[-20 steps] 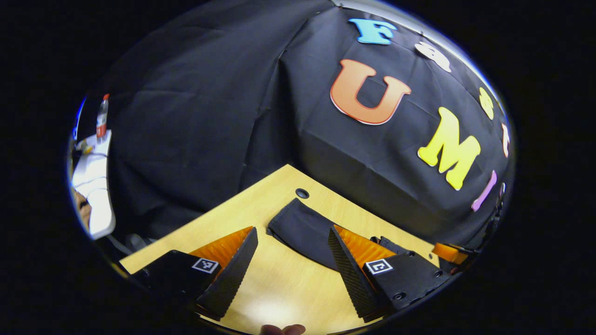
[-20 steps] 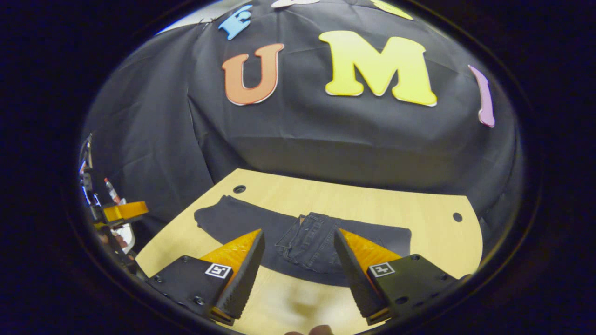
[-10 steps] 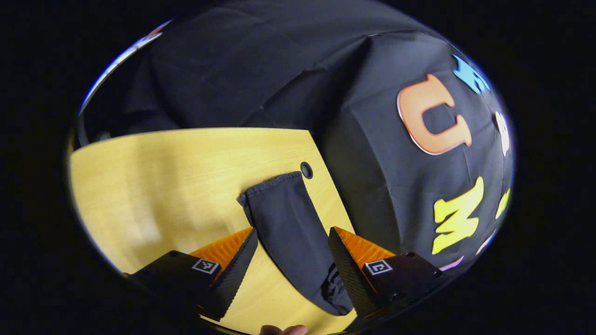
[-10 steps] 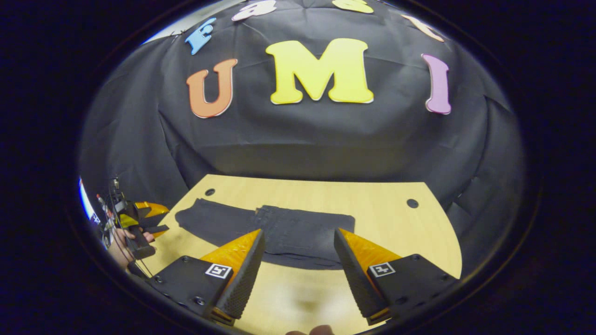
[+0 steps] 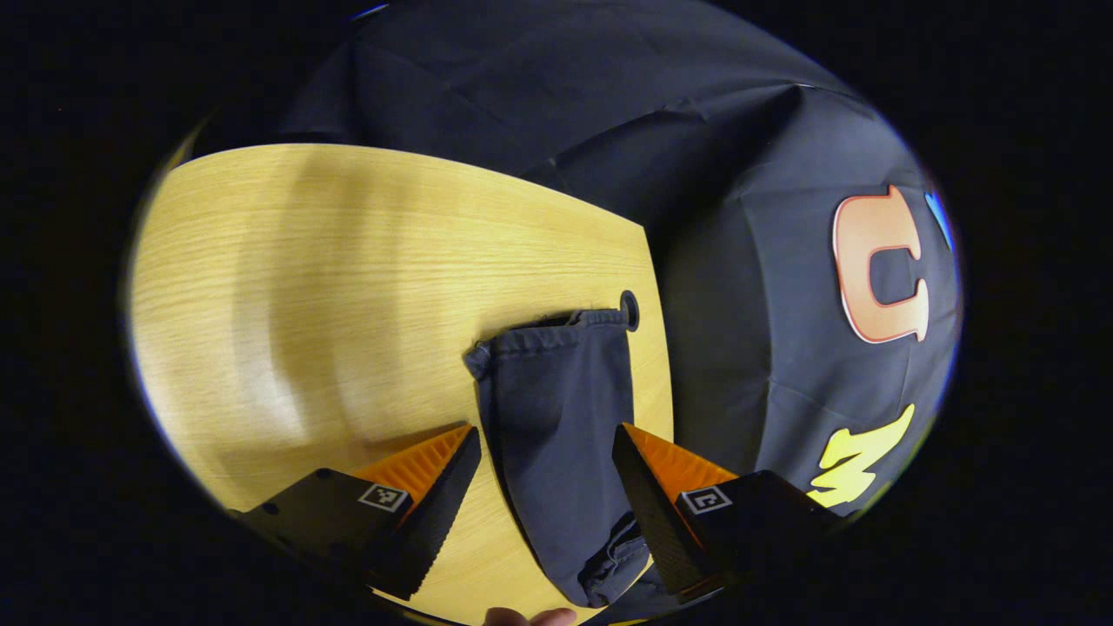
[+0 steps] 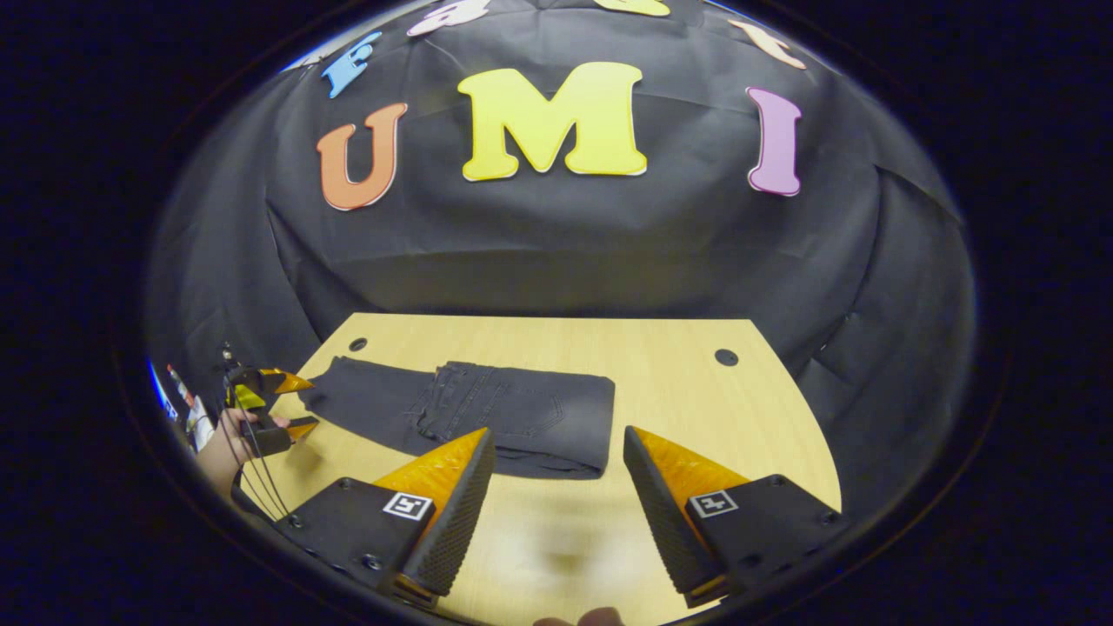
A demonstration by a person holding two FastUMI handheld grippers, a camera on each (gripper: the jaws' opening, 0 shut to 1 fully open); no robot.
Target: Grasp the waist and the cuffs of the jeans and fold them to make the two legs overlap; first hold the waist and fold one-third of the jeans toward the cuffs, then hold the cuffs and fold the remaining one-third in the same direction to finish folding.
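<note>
The left tongs point(image 5: 546, 469) are spread wide and hold nothing, hovering over the cuff end of the dark jeans point(image 5: 556, 417), whose leg runs between their fingers. The right tongs point(image 6: 556, 482) are likewise wide and empty above the wooden counter point(image 6: 696, 409), near the jeans' folded waist part point(image 6: 522, 417), which lies flat toward the counter's far left.
</note>
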